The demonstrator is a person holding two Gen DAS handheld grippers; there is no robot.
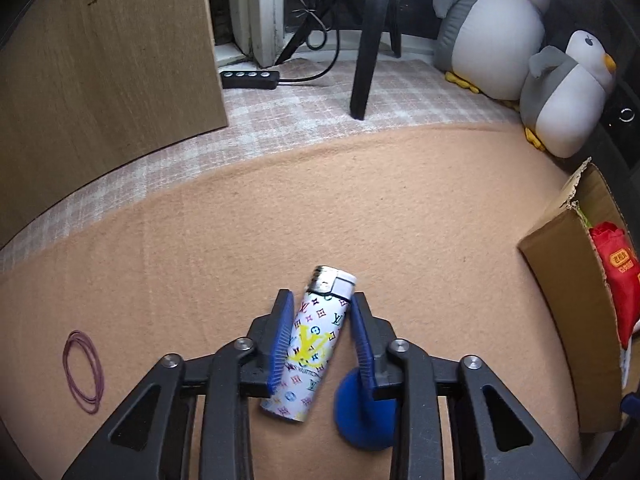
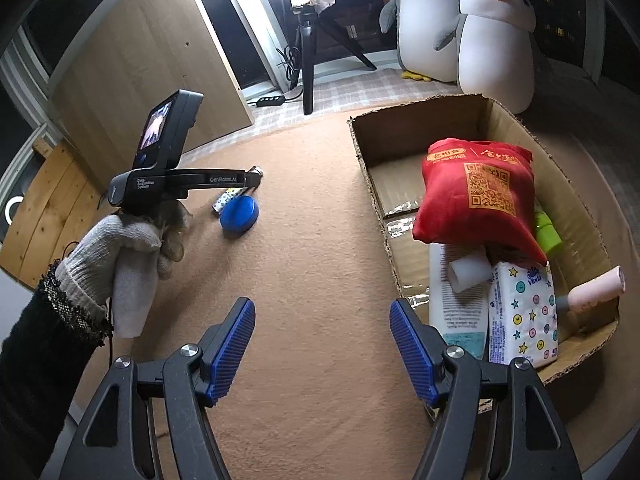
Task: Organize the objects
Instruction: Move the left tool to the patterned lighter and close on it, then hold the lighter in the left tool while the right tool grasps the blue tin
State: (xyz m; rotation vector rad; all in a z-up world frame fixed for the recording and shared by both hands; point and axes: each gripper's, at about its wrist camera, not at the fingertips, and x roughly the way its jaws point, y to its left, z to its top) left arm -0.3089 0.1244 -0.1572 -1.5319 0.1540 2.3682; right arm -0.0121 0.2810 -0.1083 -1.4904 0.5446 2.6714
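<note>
A white lighter (image 1: 316,340) with a colourful monogram print lies tilted on the tan carpet. My left gripper (image 1: 320,296) is shut on it, its blue pads touching both sides of the lighter. A round blue lid (image 1: 360,412) rests on the carpet just right of the lighter, partly under the right finger. In the right wrist view a gloved hand holds the left gripper (image 2: 254,178) over the lighter (image 2: 228,200) and the blue lid (image 2: 239,214). My right gripper (image 2: 322,308) hangs open over bare carpet, with nothing between its fingers.
An open cardboard box (image 2: 416,112) at the right holds a red bag (image 2: 476,200), a tissue pack (image 2: 524,316) and a pink roller (image 2: 592,292). Purple rubber bands (image 1: 82,372) lie at left. Two plush penguins (image 1: 500,32), a tripod leg (image 1: 366,60) and a power strip (image 1: 250,79) stand behind.
</note>
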